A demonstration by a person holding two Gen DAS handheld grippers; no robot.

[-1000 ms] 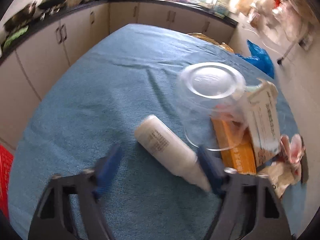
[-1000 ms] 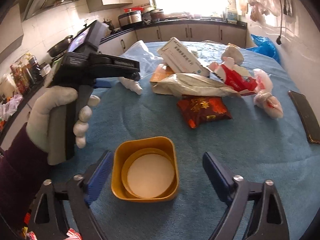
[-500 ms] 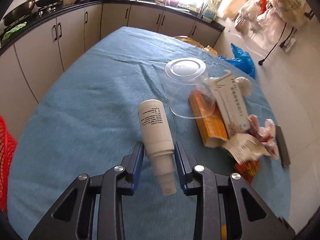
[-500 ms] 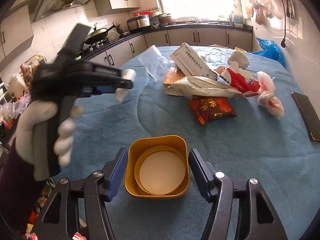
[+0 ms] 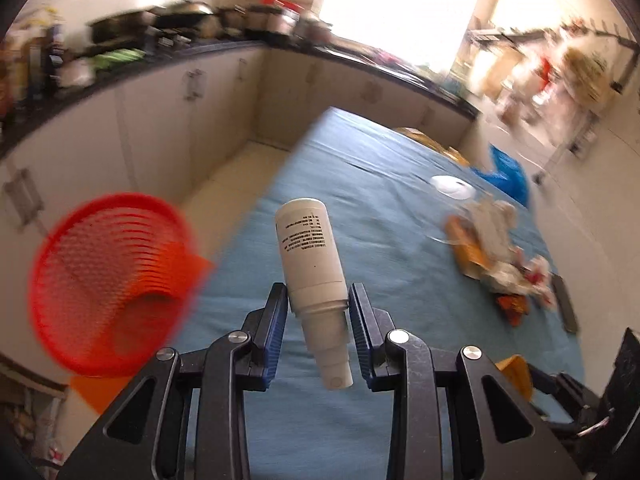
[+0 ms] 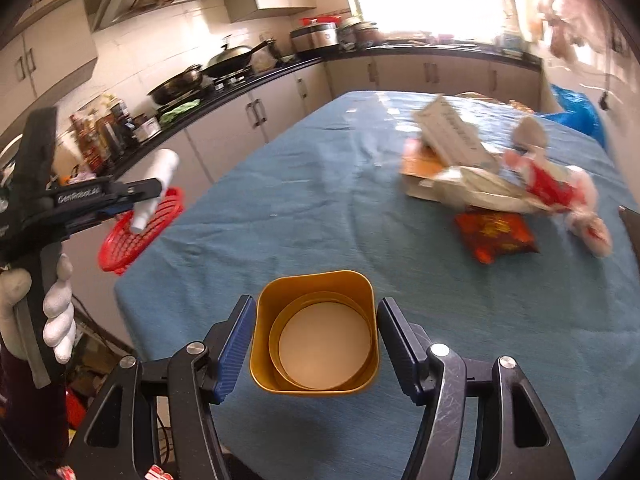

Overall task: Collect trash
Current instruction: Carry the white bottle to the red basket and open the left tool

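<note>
My left gripper is shut on a white plastic bottle and holds it in the air at the table's left edge, beside a red mesh basket. The right wrist view shows that bottle above the basket. My right gripper is shut on a yellow square cup with a white round inside, lifted above the blue cloth. A pile of trash lies on the table: a white carton, a cream bag, a red snack packet and red-white wrappers.
The table is covered in blue cloth. Kitchen cabinets and a counter with pans run along the left and back. A dark phone lies at the table's right edge. A blue bag is on the floor beyond.
My left gripper has lifted the bottle and swung left to the red basket. My right gripper has closed on the yellow cup and raised it.
</note>
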